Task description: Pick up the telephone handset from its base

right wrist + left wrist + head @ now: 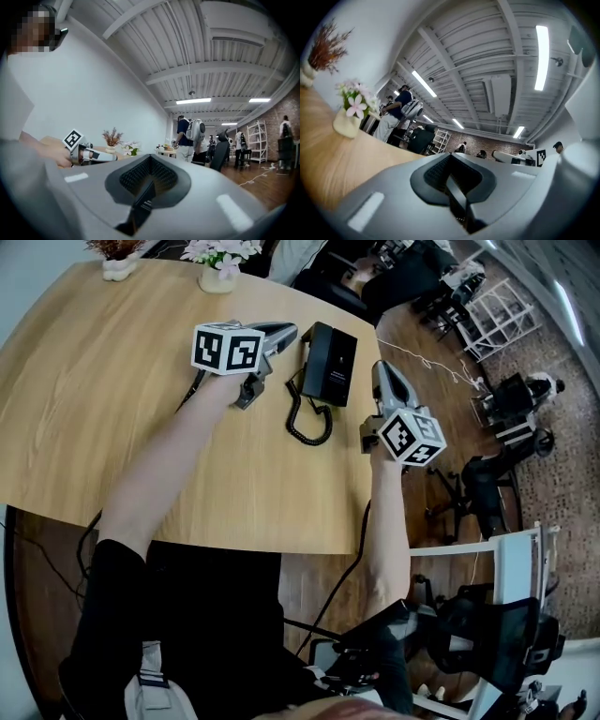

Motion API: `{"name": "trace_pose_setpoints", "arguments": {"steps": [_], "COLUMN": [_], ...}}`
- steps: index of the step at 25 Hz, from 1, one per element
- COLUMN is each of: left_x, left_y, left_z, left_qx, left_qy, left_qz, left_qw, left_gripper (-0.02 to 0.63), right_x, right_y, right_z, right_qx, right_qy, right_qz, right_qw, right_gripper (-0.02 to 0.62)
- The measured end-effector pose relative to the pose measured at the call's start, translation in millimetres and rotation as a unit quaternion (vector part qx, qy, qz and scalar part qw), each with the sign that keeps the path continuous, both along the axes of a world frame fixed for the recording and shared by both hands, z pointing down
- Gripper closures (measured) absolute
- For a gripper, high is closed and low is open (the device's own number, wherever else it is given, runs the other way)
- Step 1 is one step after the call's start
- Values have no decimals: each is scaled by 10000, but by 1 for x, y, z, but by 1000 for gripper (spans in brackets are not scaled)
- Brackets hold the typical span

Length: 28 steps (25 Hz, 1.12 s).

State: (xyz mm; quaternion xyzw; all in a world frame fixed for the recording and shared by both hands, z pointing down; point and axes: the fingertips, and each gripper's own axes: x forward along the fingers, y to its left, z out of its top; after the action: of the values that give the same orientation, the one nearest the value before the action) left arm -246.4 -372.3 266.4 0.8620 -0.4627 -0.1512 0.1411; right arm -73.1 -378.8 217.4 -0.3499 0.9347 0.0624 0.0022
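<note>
The black telephone [330, 360] sits on the round wooden table [112, 409], close to the table's right edge and toward the far side. Its long side runs from the far edge toward the person, tipped a little. A curly cord [305, 418] hangs off its near left corner and loops on the table. The handset [311, 352] seems to lie along the left side of the base. It is black on black, so its outline is hard to see.

The left gripper [287, 332] is over the table, just beside the phone's far left corner. The phone lies to the right of its tip. Its jaws are pressed together with nothing between them. Its own view looks out over the table toward a flower vase [347, 123] and does not show the phone.

The right gripper [382, 369] is at the table's right edge, near the phone's right side. The phone lies to its left. Its jaws are together too, and it holds nothing. Its own view looks across the room and also misses the phone.

The phone sits between the two grippers. The left one looks a bit nearer to the handset side. I think either gripper must first spread its jaws, tip down, and turn so the jaws go across the handset's thin middle, not along its length.
</note>
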Motion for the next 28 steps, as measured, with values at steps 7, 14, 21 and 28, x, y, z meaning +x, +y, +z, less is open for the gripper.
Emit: {"name": "trace_pose_setpoints", "arguments": {"steps": [7, 14, 21, 28], "left_x": [25, 33, 52, 56], "left_y": [-31, -50, -65, -58], "left_z": [51, 58, 77, 76], "left_qx": [-828, -1006, -1034, -1357], "left_qy": [180, -110, -1547, -1076], "left_qz": [476, 702, 722, 1059], "left_qw": [9953, 9924, 9799, 9792], "left_gripper": [435, 385, 369, 359], "right_x": [-13, -7, -2, 0], "right_y": [-29, -38, -38, -32], "right_z": [15, 69, 65, 65], "right_qx": [548, 566, 494, 657], "right_qy": [109, 592, 452, 580], "right_qz": [208, 354, 233, 259], "right_qw": [9982, 9960, 9975, 9958], "right_gripper": [592, 592, 592, 592]}}
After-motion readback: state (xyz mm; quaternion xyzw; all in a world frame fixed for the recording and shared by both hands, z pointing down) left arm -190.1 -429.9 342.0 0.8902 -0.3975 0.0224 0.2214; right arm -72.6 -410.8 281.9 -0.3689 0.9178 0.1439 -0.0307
